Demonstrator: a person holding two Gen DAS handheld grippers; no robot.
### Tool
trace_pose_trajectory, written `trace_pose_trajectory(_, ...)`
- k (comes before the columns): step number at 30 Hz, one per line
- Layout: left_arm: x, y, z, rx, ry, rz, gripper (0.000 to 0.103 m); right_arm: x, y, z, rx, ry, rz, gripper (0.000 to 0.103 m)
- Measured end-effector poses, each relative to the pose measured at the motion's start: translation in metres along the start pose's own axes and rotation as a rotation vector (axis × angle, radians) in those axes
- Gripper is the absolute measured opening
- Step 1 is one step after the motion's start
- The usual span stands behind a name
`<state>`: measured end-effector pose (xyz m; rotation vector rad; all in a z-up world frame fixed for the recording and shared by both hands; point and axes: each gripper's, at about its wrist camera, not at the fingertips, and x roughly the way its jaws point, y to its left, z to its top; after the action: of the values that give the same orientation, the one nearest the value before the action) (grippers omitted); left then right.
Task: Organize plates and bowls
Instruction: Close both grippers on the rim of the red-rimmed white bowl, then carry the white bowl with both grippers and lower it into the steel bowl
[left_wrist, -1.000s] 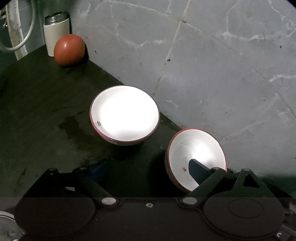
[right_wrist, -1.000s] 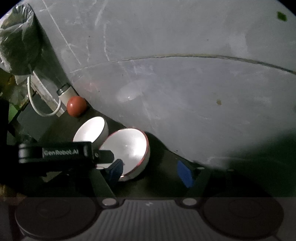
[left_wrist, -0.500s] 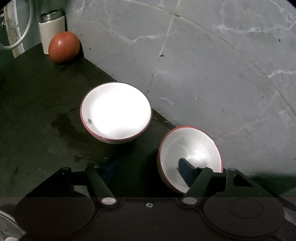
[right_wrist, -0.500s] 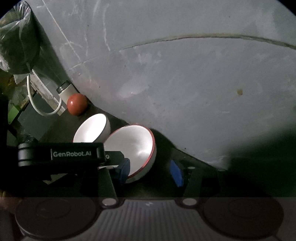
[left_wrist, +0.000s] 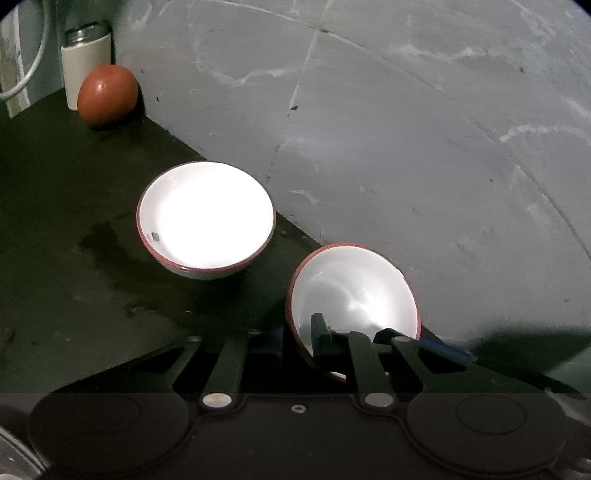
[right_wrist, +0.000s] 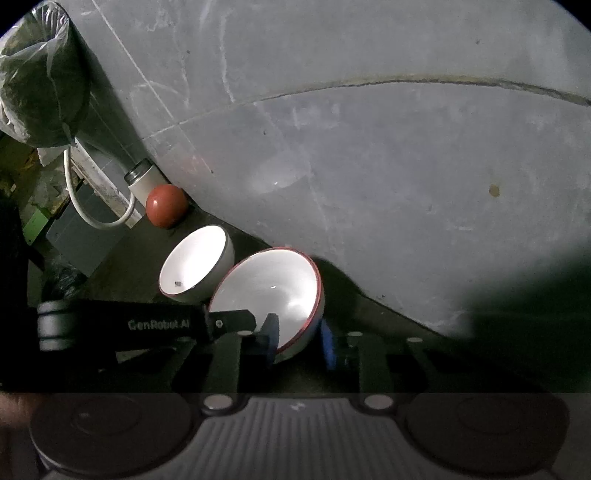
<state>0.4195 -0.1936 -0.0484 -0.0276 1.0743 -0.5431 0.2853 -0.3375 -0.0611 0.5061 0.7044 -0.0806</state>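
Note:
Two white bowls with red rims are on a dark counter against a grey wall. The far bowl (left_wrist: 206, 218) (right_wrist: 195, 264) stands upright. The near bowl (left_wrist: 354, 295) (right_wrist: 271, 291) is tilted on its side, its opening facing left. My left gripper (left_wrist: 297, 338) is closed on the near bowl's rim, one finger inside it. My right gripper (right_wrist: 300, 341) has also closed on the lower rim of the same bowl, one blue pad (right_wrist: 272, 338) inside and one outside. The left gripper's body (right_wrist: 122, 325) shows in the right wrist view.
A red-brown ball (left_wrist: 107, 94) (right_wrist: 166, 205) and a cream canister with a metal lid (left_wrist: 85, 59) (right_wrist: 142, 181) stand at the counter's far end by the wall. A white hose (right_wrist: 92, 206) and a bagged bundle (right_wrist: 40, 74) are beyond it. The counter (left_wrist: 74, 258) looks wet.
Both grippers narrowed their jaws onto the near bowl's rim. The near bowl tipped further onto its side. The right gripper moved in closer to it.

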Motion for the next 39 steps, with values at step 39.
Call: trace_pose_trajectory(39, -0.160, 0.019, -0.113, -0.147, -0.159, 0.024, 0.014, -0.117, 0.068, -0.035, -0.319, 0.122, 0.286, 0.025)
